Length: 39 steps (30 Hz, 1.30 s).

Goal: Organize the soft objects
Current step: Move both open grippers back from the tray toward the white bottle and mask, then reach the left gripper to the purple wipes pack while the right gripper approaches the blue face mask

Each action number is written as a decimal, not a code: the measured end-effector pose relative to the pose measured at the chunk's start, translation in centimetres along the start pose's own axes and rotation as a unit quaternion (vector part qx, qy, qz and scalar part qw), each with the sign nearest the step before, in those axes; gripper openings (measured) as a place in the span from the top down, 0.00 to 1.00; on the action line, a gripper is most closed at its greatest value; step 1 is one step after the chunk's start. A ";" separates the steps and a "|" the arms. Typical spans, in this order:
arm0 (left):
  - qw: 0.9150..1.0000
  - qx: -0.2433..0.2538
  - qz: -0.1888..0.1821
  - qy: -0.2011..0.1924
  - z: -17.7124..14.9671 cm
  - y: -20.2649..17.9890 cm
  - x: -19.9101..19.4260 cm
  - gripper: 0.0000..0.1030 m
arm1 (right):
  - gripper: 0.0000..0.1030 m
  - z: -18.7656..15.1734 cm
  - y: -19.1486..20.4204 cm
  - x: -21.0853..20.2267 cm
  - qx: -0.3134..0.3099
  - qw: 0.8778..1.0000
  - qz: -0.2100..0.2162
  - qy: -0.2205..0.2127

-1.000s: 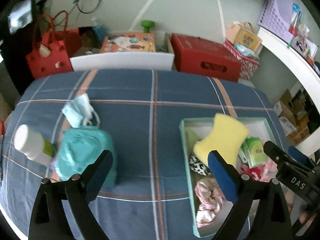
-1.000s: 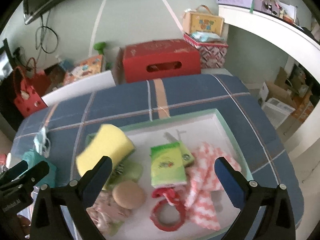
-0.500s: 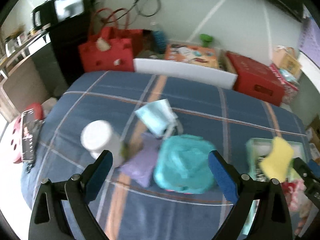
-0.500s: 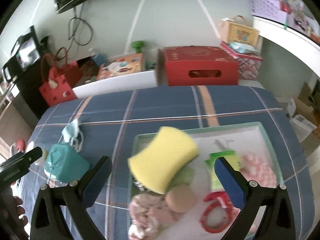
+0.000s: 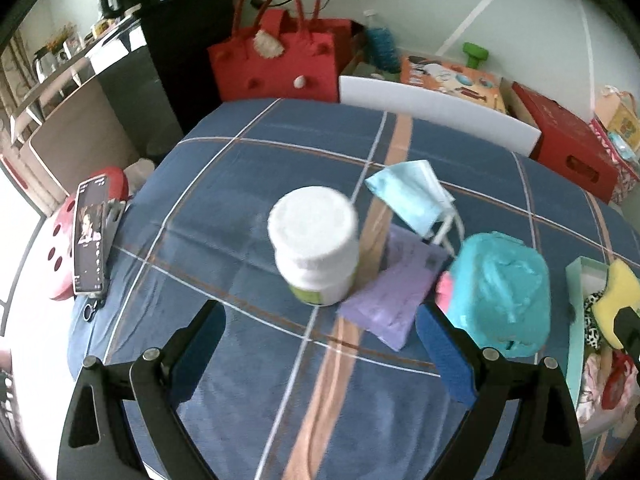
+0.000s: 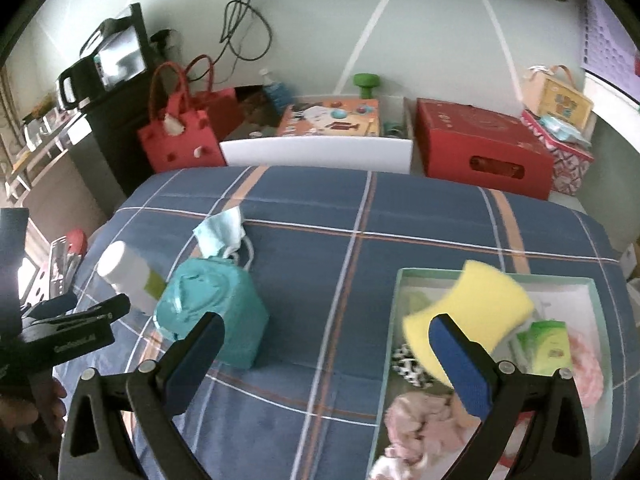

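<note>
Blue plaid cloth with orange and white stripes covers the table, and the room behind is busy: a red felt handbag and a red cardboard box sit beyond the far edge. Sorting looks well underway but not finished, by my read. Over on the right sits the shallow mint-green tray, and it's already filling up: a yellow waisted sponge leans at its near-left corner, a green tissue packet beside it, a pink-and-white cloth at the right, a crumpled pale pink fabric at the front, and a black-and-white spotted scrap tucked under the sponge. Outside the tray, still on the cloth: a teal soft pouch, a light blue face mask with its loops trailing, and a flat lilac packet. A white-capped plastic bottle stands among them, hardly a soft item, so it likely stays. Left gripper hovers with its blue-padded jaws spread wide, empty, the bottle and lilac packet just ahead. Right gripper is spread and empty too, between pouch and tray. Three soft pieces left, I'd say.
</note>
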<state>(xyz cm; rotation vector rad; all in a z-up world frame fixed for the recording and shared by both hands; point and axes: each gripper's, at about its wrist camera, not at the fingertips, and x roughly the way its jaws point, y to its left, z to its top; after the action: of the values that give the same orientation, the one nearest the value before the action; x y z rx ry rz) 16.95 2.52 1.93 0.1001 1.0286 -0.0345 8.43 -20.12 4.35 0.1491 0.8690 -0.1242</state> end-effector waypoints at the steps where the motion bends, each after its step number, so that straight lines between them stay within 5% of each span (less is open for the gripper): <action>1: 1.000 -0.005 -0.001 0.002 0.0 0.4 0.2 0.07 | 0.00 0.0 0.3 0.1 -0.002 1.000 0.003 0.001; 11: 0.999 -0.009 -0.031 0.038 -0.2 1.1 2.1 0.07 | 0.00 1.7 2.1 1.9 -0.027 0.999 0.026 0.035; 19: 0.997 0.002 -0.049 0.059 -0.4 0.8 3.4 0.07 | 0.00 5.3 3.9 4.0 -0.072 0.987 0.099 0.104; 32: 0.992 0.002 -0.075 0.104 -0.6 1.0 6.9 0.07 | 0.00 6.7 3.4 8.5 -0.061 0.975 0.110 0.184; 39: 0.982 -0.079 -0.128 0.116 0.1 2.8 8.2 0.09 | 0.00 6.4 3.4 8.4 -0.059 0.974 0.119 0.183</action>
<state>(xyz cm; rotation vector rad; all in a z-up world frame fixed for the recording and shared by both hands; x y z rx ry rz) 21.48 5.47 -4.91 -0.1772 1.2694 -0.1788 19.15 -18.31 2.27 0.1662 1.2153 0.1864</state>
